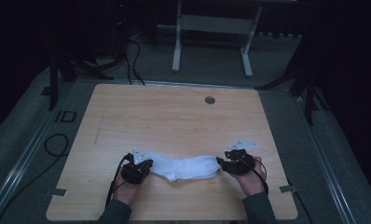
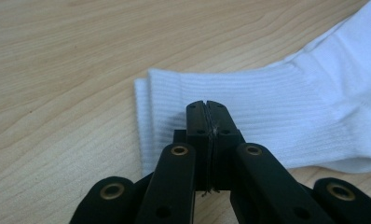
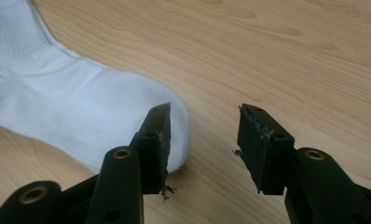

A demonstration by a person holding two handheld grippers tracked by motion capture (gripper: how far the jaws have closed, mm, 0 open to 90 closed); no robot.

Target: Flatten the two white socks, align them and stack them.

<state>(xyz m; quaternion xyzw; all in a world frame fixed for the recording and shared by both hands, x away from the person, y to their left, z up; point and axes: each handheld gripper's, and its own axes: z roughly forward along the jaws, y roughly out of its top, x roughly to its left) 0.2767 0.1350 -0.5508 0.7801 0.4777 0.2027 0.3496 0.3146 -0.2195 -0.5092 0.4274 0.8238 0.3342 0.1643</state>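
So there's a white sock lying flat on the wooden worktop, stretched out sideways between the two hands. The left gripper sits at the ribbed cuff end, and in the left gripper view its fingers are pressed fully together with the cuff right under and beyond their tips; a few threads stick out of the seam between them, but I can't tell for sure whether any fabric is actually pinched in there. The right gripper is at the toe end, and its fingers stand about halfway apart with nothing between them, just bare wood in the gap. The sock's rounded toe lies just beside and partly behind the left one of those fingers in the right gripper view, with the other finger well off the fabric.
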